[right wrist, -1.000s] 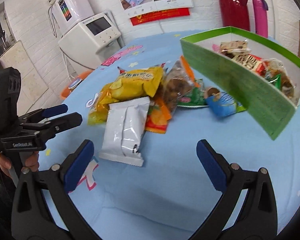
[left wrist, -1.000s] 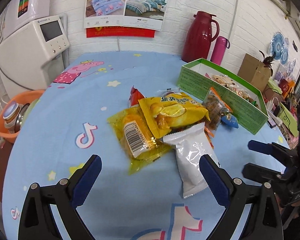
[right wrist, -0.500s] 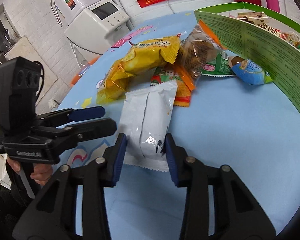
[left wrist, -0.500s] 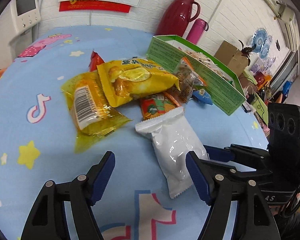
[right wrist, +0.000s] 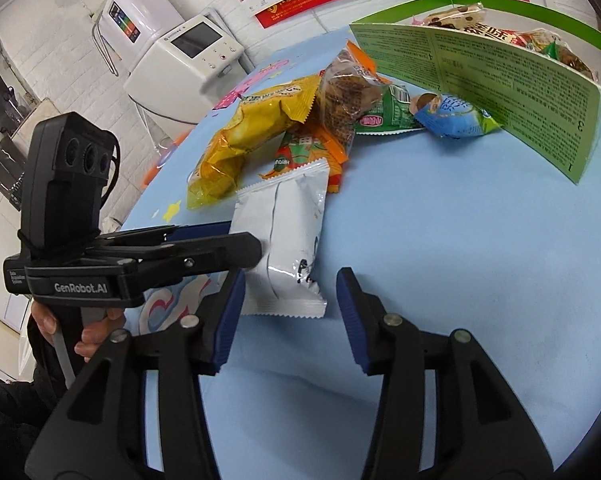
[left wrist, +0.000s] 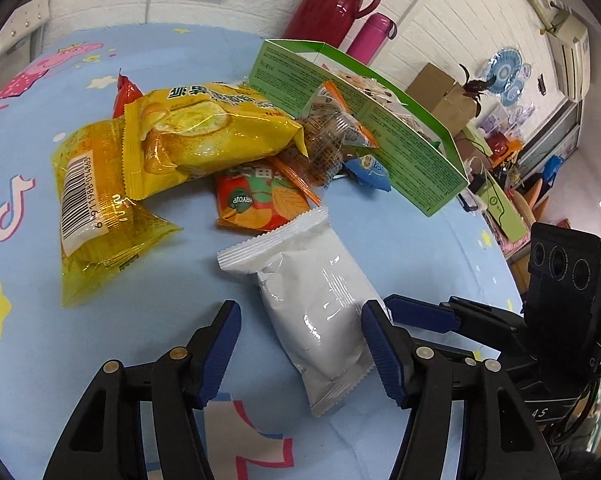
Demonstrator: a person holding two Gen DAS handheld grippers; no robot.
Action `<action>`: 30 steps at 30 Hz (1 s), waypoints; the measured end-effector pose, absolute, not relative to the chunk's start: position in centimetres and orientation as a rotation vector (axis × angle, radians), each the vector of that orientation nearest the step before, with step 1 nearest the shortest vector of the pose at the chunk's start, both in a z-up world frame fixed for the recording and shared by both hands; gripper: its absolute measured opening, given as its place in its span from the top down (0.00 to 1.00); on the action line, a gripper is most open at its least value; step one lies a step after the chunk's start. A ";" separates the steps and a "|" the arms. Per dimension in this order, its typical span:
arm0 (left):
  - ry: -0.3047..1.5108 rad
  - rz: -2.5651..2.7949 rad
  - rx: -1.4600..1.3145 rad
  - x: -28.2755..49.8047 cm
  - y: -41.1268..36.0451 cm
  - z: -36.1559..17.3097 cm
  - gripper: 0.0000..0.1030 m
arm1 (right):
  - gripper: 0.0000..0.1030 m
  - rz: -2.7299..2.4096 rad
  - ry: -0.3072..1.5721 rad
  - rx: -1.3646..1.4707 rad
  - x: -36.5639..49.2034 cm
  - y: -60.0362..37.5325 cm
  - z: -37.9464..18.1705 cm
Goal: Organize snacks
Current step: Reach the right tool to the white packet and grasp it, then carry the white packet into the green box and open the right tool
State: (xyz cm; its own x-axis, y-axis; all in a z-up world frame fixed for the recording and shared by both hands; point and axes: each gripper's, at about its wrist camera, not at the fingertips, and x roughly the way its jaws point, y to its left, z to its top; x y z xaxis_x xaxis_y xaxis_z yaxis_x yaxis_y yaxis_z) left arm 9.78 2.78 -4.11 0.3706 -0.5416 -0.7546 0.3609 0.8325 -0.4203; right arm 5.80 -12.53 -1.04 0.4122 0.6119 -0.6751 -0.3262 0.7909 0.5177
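Note:
A white snack packet (left wrist: pixel 316 300) (right wrist: pixel 288 232) lies flat on the blue tablecloth, nearest to both grippers. My left gripper (left wrist: pixel 300 352) is open, and its fingers straddle the packet's near end. My right gripper (right wrist: pixel 290 320) is open too, with the packet's bottom edge just between its fingertips and a small gap at the right pad. In the right wrist view the left gripper (right wrist: pixel 240 242) comes in from the left against the packet's side. Behind it sit yellow packets (left wrist: pixel 212 132), an orange packet (left wrist: pixel 256 204) and a green box (left wrist: pixel 400 140) (right wrist: pixel 500 80) holding snacks.
A blue packet (left wrist: pixel 370 170) and a clear brown snack bag (left wrist: pixel 328 140) lie against the box wall. A red thermos (left wrist: pixel 332 4) and a pink bottle (left wrist: pixel 374 34) stand at the back. A white appliance (right wrist: pixel 184 60) stands past the table's left edge.
Both grippers have come in on the white packet from opposite sides. Their jaws, wide a second ago, now stand narrower around its near end. The packet has not moved.

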 end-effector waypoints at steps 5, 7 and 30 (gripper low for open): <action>1.030 -0.594 -0.188 10.1 1.6 -4.0 0.51 | 0.61 0.609 0.983 0.317 6.1 -12.2 -1.3; 1.009 -0.580 -0.163 9.8 1.2 -3.6 0.57 | 0.72 0.597 0.982 0.322 6.1 -12.4 -1.2; 0.762 -0.765 -0.123 15.0 -8.8 7.5 0.60 | 0.82 0.447 0.655 0.308 7.9 -20.9 8.9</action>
State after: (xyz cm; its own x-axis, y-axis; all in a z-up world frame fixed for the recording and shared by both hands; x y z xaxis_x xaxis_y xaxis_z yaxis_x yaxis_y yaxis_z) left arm 14.98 -8.81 7.46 0.4726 -0.6653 -0.5780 0.5807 0.7284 -0.3636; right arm 7.85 -20.88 8.90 0.7044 0.4899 -0.5136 -0.2999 0.8612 0.4102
